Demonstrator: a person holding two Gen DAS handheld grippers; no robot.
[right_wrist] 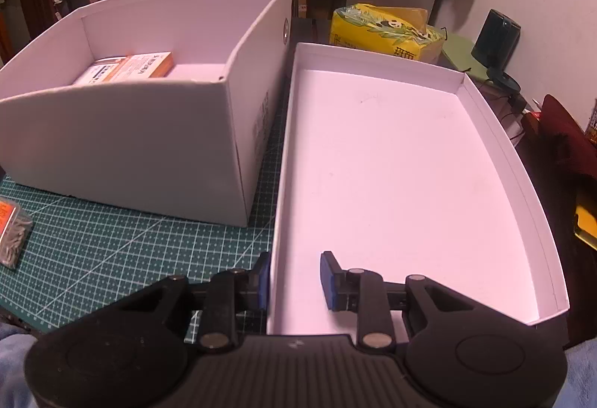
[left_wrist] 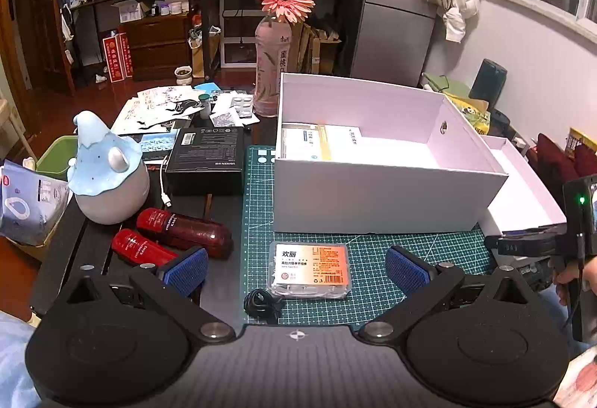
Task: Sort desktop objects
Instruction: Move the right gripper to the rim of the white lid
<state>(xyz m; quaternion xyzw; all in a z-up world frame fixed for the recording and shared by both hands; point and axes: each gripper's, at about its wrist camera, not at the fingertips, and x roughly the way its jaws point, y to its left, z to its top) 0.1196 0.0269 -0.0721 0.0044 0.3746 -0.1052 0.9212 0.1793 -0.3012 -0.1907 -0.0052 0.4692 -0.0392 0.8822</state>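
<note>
A clear plastic case with an orange label (left_wrist: 309, 270) lies on the green cutting mat (left_wrist: 373, 251), between the fingers of my left gripper (left_wrist: 296, 268), which is open and empty. A white box (left_wrist: 373, 191) behind it holds several flat packs (left_wrist: 321, 143); it also shows in the right wrist view (right_wrist: 149, 139). Two red tubes (left_wrist: 179, 232) lie left of the mat. My right gripper (right_wrist: 294, 281) is open, its fingers straddling the near left wall of the white lid (right_wrist: 410, 165), not clamped on it.
A blue and grey figurine (left_wrist: 108, 176), a black carton (left_wrist: 207, 158), a white cable (left_wrist: 164, 187) and a pink bottle with a flower (left_wrist: 268, 64) stand left of and behind the box. A small black cable coil (left_wrist: 261, 301) lies by the case. A yellow pack (right_wrist: 388, 27) sits behind the lid.
</note>
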